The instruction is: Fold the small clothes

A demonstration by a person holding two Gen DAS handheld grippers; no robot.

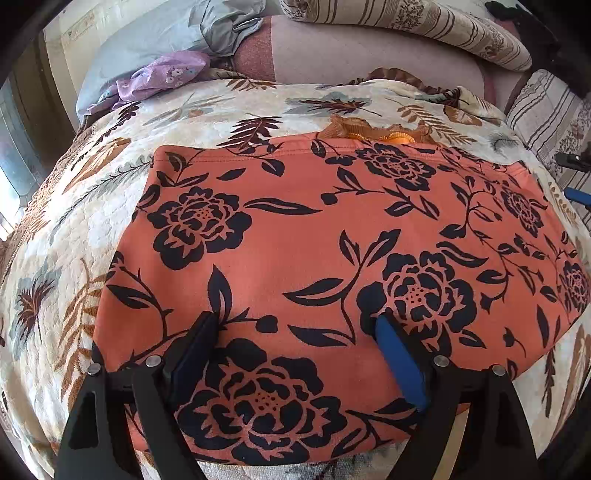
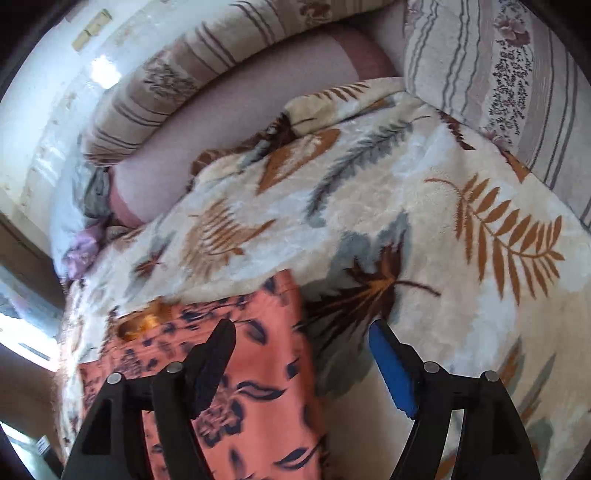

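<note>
An orange garment with black flowers [image 1: 295, 240] lies spread flat on the leaf-print blanket [image 1: 92, 206]. My left gripper [image 1: 297, 321] stands open over its near part, one finger on each side of a flower stem, with nothing pinched. A bright orange frill [image 1: 391, 134] peeks out at the garment's far edge. In the right wrist view the garment's right end [image 2: 258, 369] lies under my left finger, and my right gripper [image 2: 301, 326] is open and empty, spanning the cloth's edge and the blanket [image 2: 443, 229]. The right gripper [image 1: 574, 177] also shows at the far right of the left wrist view.
Striped pillows [image 1: 424, 26] [image 2: 498, 74] line the back and the right side. A purple flowered cloth [image 1: 162, 77] and a grey cloth [image 1: 225, 29] are bunched at the back left. A pink sheet [image 1: 351, 59] lies bare behind the blanket.
</note>
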